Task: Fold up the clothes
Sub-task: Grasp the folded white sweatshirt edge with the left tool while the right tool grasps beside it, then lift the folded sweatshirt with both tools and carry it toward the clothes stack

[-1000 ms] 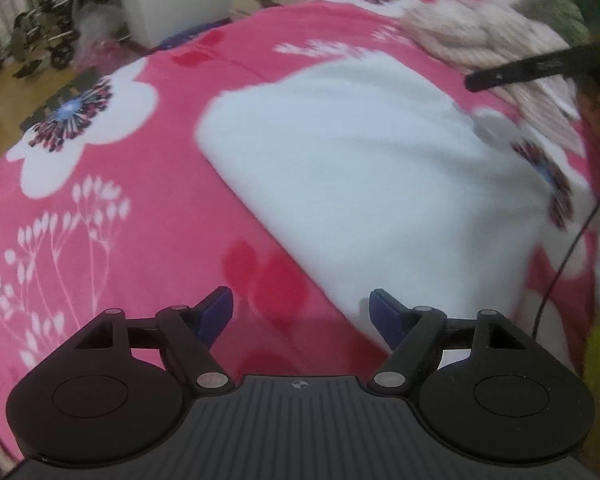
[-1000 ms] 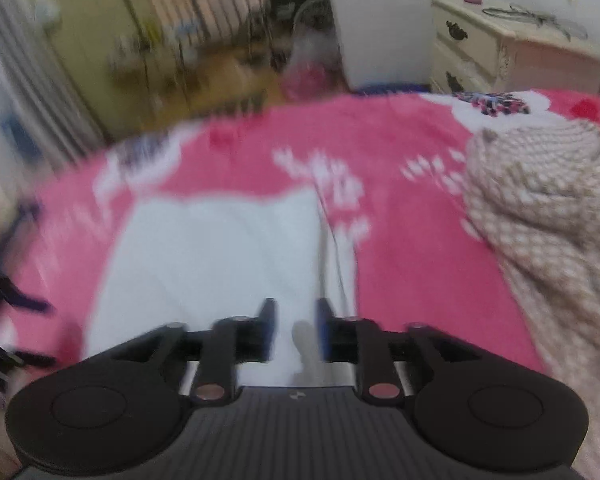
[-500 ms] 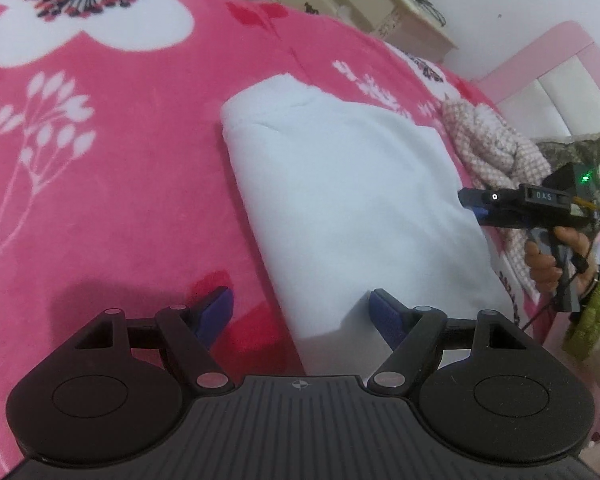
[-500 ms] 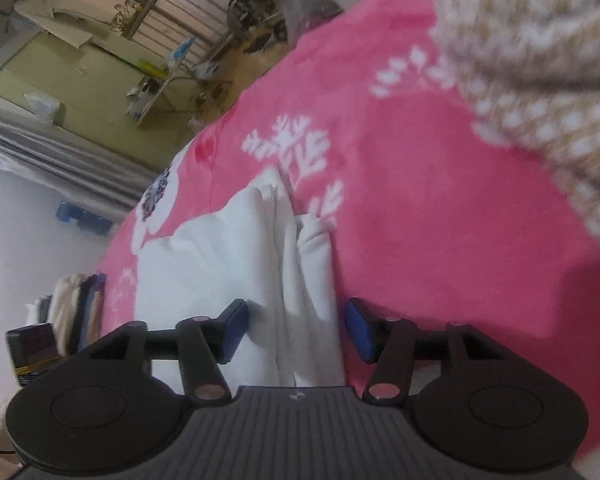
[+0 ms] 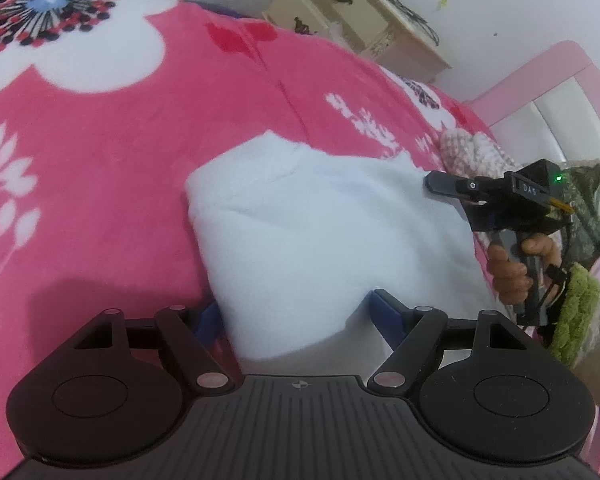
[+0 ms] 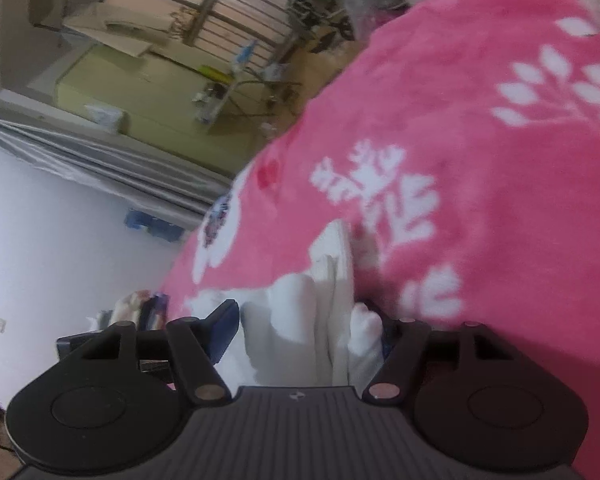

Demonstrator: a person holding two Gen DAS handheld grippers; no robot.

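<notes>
Left wrist: left gripper [image 5: 294, 314] spread wide, straddling near corner of white garment [image 5: 324, 236]. Right gripper [image 5: 440, 184] at garment's far right edge; in own view [image 6: 308, 326] also spread, bunched folds between fingers. Garment folded into thick soft block, flat on pink blanket [image 5: 120, 152].

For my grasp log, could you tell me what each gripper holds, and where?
Nothing is clamped: both sets of fingers stand open around edges of the white garment, left gripper, right gripper.

White garment [image 5: 332, 240] lies folded (edges bunched) on pink blanket [image 5: 120, 160].
</notes>
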